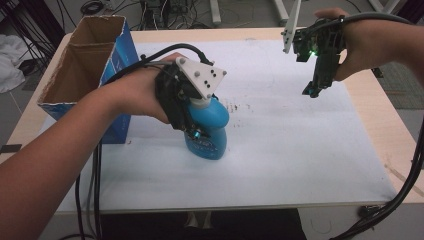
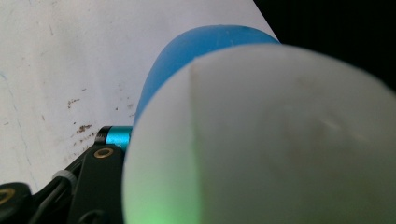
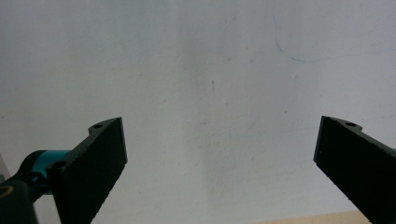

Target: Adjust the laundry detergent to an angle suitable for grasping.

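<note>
Wooden table point(image 1: 372, 107), white sheet point(image 1: 300, 150) (stained), cables point(image 1: 165, 12) behind

You have an open cardboard box point(image 1: 85, 75) with blue sides standing at nine o'clock on the white sheet point(image 1: 280, 150), which covers the wooden table point(image 1: 372, 105). Dark smudges point(image 1: 237, 106) mark the sheet near its centre.

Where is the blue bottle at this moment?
In the high view, the blue bottle stands upright on the white mat, left of centre, gripped by the left gripper, beside the cardboard box.

hidden: left claw point(image 1: 197, 131) tips behind blue bottle point(image 1: 212, 135) | blurred: bottle's white top point(image 2: 261, 140)
</note>
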The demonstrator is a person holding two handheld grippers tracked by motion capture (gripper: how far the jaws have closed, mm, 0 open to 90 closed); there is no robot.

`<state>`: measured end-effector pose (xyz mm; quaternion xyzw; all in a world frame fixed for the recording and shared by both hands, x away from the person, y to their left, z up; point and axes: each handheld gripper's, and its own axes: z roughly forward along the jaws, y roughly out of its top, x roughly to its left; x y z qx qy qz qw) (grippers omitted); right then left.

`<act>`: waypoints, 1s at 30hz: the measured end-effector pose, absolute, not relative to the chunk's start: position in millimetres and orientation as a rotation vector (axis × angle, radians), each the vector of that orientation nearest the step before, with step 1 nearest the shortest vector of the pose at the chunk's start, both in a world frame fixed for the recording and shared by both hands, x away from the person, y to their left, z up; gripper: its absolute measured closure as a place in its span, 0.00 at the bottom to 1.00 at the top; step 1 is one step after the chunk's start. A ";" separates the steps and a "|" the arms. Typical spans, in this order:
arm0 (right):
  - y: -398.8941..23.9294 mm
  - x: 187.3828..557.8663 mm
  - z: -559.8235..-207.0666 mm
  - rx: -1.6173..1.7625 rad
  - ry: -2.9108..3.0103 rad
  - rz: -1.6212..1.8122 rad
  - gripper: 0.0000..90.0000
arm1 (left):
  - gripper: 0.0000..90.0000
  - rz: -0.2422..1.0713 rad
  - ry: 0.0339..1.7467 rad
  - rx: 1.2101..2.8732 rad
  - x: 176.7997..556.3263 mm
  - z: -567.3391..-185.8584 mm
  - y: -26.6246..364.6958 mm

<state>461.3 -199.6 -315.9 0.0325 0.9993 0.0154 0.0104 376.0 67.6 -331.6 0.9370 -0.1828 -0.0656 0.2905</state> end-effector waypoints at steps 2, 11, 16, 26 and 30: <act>-199.8 461.3 -315.8 0.102 3.118 0.050 0.02 | 0.43 -0.175 -0.480 2.500 375.5 -331.4 67.7; -198.0 462.7 -316.9 0.103 3.124 0.051 0.02 | 0.34 -0.158 -0.437 2.521 375.1 -328.0 72.2; -196.3 464.2 -318.1 0.097 3.127 0.055 0.02 | 0.28 -0.163 -0.408 2.516 376.1 -324.6 78.3; -197.3 469.6 -318.5 0.109 3.131 0.063 0.02 | 0.19 -0.136 -0.344 2.551 376.3 -315.2 91.0; -198.6 471.9 -318.6 0.112 3.129 0.072 0.02 | 0.19 -0.129 -0.323 2.576 376.8 -309.3 98.3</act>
